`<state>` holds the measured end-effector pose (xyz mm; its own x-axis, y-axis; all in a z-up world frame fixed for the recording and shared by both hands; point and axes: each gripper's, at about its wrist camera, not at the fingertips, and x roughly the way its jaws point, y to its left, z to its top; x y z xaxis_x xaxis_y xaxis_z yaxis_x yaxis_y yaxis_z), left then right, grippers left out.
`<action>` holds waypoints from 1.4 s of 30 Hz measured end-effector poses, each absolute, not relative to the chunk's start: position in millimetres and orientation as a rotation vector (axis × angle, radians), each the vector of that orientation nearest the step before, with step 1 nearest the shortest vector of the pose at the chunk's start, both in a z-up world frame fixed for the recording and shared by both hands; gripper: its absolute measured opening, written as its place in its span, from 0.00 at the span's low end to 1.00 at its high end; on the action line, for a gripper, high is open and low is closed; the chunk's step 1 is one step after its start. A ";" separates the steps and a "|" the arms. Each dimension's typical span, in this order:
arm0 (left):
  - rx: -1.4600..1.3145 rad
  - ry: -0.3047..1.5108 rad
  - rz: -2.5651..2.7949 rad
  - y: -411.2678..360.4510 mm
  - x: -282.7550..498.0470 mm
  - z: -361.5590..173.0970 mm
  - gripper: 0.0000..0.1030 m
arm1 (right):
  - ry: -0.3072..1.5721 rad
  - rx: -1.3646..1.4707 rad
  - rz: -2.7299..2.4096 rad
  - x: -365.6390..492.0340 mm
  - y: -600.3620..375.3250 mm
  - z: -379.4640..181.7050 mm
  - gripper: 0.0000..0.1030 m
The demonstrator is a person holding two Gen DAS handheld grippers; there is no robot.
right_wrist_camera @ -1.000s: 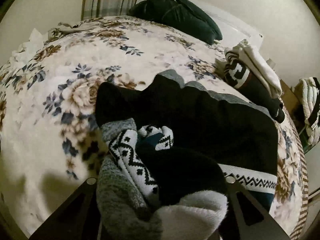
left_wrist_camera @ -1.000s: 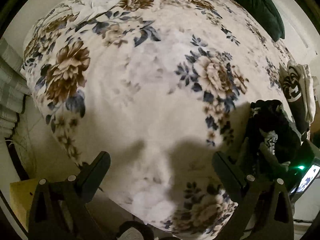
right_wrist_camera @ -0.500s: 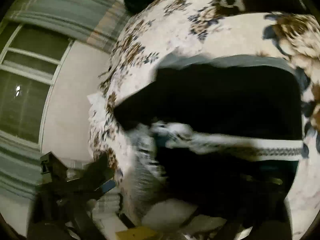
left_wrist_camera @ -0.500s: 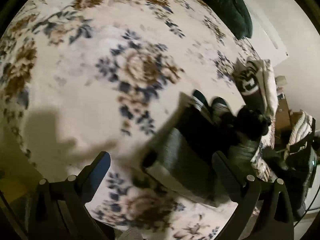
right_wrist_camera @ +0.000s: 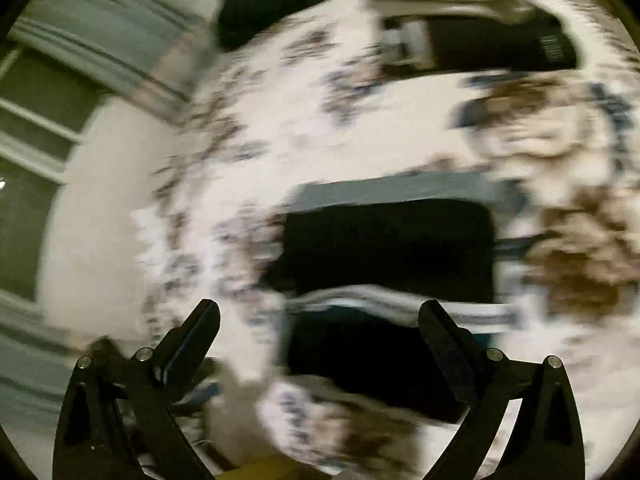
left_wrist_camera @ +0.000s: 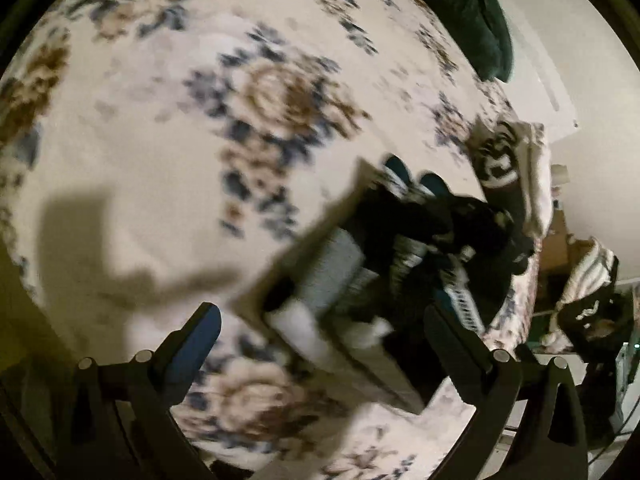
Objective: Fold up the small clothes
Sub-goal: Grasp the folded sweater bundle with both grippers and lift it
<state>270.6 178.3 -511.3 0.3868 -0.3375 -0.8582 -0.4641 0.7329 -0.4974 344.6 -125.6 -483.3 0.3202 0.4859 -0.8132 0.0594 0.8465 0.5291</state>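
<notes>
Floral bedspread [left_wrist_camera: 160, 168] fills both wrist views, a dark pillow [left_wrist_camera: 472, 20] at its far end and folded clothes [left_wrist_camera: 508, 168] stacked near the far right edge. On the bed lies the task's thing, a pile of socks [right_wrist_camera: 384, 248]: dark fabric with a grey edge and a white patterned band. The right gripper [right_wrist_camera: 320, 320] hangs just over it, jaws released and spread wide, nothing pressed between them; the pile sits straight ahead of the jaws, its long axis running across the gap from one finger to the other. The left gripper [left_wrist_camera: 320, 320] also stands open and empty, with the socks [left_wrist_camera: 400, 264] ahead and to its right, their length slanting from lower left up to upper right. By this reading the right hand is the nearer, and the next grasp would likely turn on catching one end of that crosswise length. Heavy motion blur smears both views, so how many socks there are, where each begins, and whether the fingertips touch fabric cannot be told; the bed's near edge is cut off behind the grippers
</notes>
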 end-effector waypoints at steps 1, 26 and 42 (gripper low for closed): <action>-0.799 1.210 0.090 167.4 273.9 -515.0 1.00 | 1.238 0.513 0.251 345.5 -140.8 -483.2 0.98; -0.847 0.912 0.429 111.1 240.1 -505.2 0.07 | 1.385 -0.396 1.003 475.7 -29.5 -518.1 0.25; -1.199 0.923 0.401 157.9 212.0 -582.9 0.55 | 1.486 -0.327 1.024 517.0 6.2 -550.9 0.88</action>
<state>212.0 157.9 -582.9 0.5885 -0.1930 -0.7851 -0.7057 0.3512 -0.6153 517.0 6.2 -550.9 -0.2202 0.3568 -0.9078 -0.7212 0.5671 0.3978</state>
